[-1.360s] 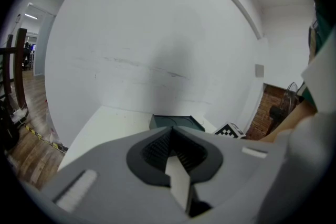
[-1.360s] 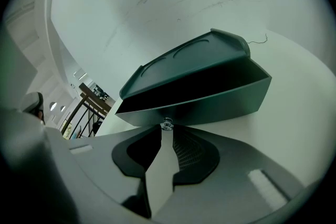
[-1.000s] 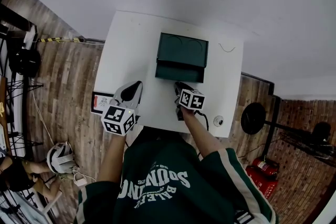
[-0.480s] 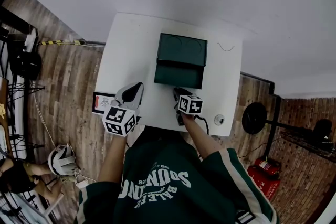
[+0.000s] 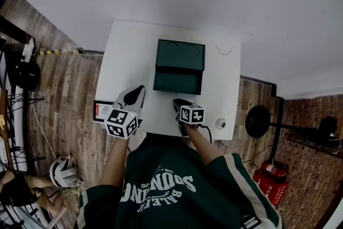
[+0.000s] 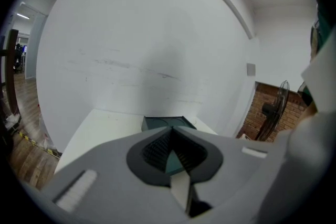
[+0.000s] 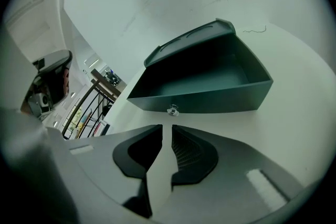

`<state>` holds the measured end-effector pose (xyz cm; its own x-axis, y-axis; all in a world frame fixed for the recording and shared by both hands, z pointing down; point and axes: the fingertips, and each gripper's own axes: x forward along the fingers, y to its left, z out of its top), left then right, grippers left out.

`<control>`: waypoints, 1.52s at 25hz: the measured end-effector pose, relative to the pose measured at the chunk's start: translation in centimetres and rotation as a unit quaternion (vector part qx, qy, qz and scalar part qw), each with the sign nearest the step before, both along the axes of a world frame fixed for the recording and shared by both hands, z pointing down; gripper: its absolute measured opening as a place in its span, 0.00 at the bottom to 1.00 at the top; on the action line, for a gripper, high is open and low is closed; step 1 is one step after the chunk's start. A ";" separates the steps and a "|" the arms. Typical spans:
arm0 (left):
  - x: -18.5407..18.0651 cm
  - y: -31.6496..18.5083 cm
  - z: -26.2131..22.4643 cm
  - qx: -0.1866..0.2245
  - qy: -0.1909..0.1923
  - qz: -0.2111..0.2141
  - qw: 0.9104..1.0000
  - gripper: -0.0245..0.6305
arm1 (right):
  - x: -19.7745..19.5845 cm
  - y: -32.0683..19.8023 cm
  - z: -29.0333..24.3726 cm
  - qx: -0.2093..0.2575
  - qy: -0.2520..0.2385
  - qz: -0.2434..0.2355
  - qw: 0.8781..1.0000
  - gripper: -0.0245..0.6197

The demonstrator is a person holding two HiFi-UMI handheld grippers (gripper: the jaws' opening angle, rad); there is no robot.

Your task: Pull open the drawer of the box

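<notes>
A dark green box [image 5: 180, 54] stands on the white table [image 5: 128, 56], and its drawer [image 5: 177, 82] is pulled out toward me. In the right gripper view the drawer [image 7: 210, 97] is hollow and bare inside, with a small metal knob [image 7: 172, 109] on its front. My right gripper [image 5: 178, 103] sits just short of that knob; its jaws are closing, a narrow gap is left and nothing is between them [image 7: 167, 128]. My left gripper [image 5: 138, 89] hovers at the table's near left, its tips together and holding nothing [image 6: 171, 131], with the box [image 6: 160, 123] beyond it.
A small round white object [image 5: 221, 124] lies at the table's near right corner. A printed card [image 5: 102, 111] rests at the near left edge. On the wooden floor to the right are a weight plate [image 5: 259, 120] and a red extinguisher [image 5: 270, 171].
The drawer slid out a little further. My right gripper then came off the drawer front and drew back toward me. The left gripper stayed put.
</notes>
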<state>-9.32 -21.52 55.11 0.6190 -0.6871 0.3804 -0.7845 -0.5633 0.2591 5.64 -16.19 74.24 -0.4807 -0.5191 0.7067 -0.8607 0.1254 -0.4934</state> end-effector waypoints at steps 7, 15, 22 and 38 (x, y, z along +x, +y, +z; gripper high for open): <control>1.8 -1.9 -1.3 0.020 0.000 0.022 1.000 0.12 | 2.8 -1.3 -6.6 0.106 0.023 0.013 0.994 0.04; 3.4 -4.1 -3.7 0.048 0.002 0.040 0.998 0.12 | 5.6 -6.2 -17.4 0.258 0.068 0.025 0.963 0.04; 3.5 -6.8 -7.1 0.090 0.002 0.041 0.995 0.12 | 7.0 -8.5 -27.0 0.387 0.106 0.038 0.915 0.04; 3.2 -8.2 -7.9 0.098 0.005 0.037 0.995 0.12 | 6.4 -9.4 -27.7 0.397 0.110 0.035 0.910 0.04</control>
<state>-6.08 -29.73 47.20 0.6735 -0.7000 0.2374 -0.7372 -0.6596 0.1463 12.09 -25.59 46.50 -0.3201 -0.9320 0.1698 -0.9470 0.3096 -0.0858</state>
